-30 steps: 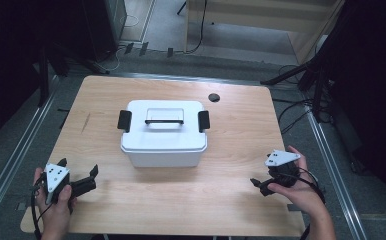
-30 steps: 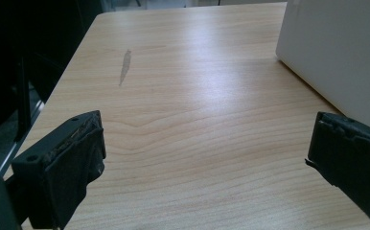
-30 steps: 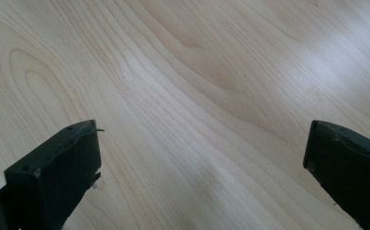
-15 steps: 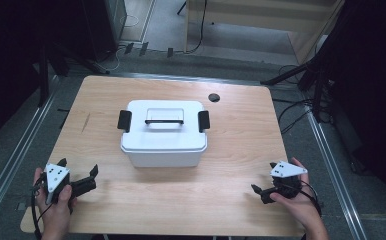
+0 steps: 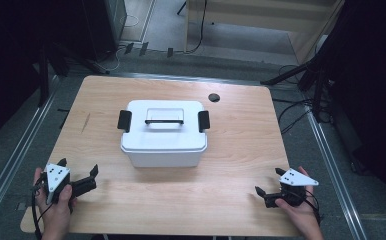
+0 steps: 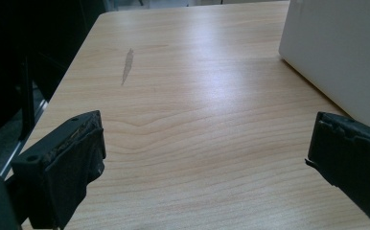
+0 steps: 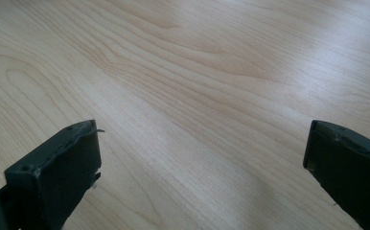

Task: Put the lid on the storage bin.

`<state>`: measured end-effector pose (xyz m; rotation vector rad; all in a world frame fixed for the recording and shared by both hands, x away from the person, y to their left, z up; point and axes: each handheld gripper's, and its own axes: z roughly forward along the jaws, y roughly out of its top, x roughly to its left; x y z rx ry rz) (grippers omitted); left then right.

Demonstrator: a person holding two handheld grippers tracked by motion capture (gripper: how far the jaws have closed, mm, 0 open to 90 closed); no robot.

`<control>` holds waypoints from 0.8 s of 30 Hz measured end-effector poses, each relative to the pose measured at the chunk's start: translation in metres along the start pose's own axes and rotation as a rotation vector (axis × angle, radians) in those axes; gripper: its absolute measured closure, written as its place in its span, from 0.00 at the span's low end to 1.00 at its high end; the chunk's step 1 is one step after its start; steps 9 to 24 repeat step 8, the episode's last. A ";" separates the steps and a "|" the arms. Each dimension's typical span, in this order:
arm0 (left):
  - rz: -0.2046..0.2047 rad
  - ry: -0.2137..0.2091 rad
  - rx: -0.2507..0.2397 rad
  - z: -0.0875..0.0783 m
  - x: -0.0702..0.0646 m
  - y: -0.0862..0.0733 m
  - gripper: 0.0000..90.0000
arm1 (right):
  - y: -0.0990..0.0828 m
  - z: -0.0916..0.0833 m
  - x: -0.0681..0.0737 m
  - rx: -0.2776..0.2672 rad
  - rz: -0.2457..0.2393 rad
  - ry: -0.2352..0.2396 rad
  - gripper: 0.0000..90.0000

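Note:
A white lidded box with a top handle and a black latch on each side stands in the middle of the wooden table. My left gripper rests near the front left corner, open and holding nothing, a short way from the box's front left. In the left gripper view the gripper stands wide apart over bare wood, with the box's wall at the upper right. My right gripper is open near the front right corner. In the right gripper view the gripper frames bare tabletop.
A small black round disc sits on the table behind the box to the right. Metal rails run along both sides of the table, and cables lie on the floor at the right. A dark streak marks the wood at the left.
My right gripper has drawn back toward the table's near edge and slightly to the right, still open. The left gripper and the box have not moved.

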<state>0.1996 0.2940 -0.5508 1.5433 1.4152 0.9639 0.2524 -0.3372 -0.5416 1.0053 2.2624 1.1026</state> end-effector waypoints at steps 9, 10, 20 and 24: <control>0.005 0.001 0.003 0.000 0.000 0.000 0.00 | -0.003 -0.001 0.000 -0.014 0.011 0.011 0.00; 0.005 0.001 0.003 0.000 0.000 0.000 0.00 | -0.003 -0.001 0.000 -0.014 0.011 0.011 0.00; 0.005 0.001 0.003 0.000 0.000 0.000 0.00 | -0.003 -0.001 0.000 -0.014 0.011 0.011 0.00; 0.005 0.001 0.003 0.000 0.000 0.000 0.00 | -0.003 -0.001 0.000 -0.014 0.011 0.011 0.00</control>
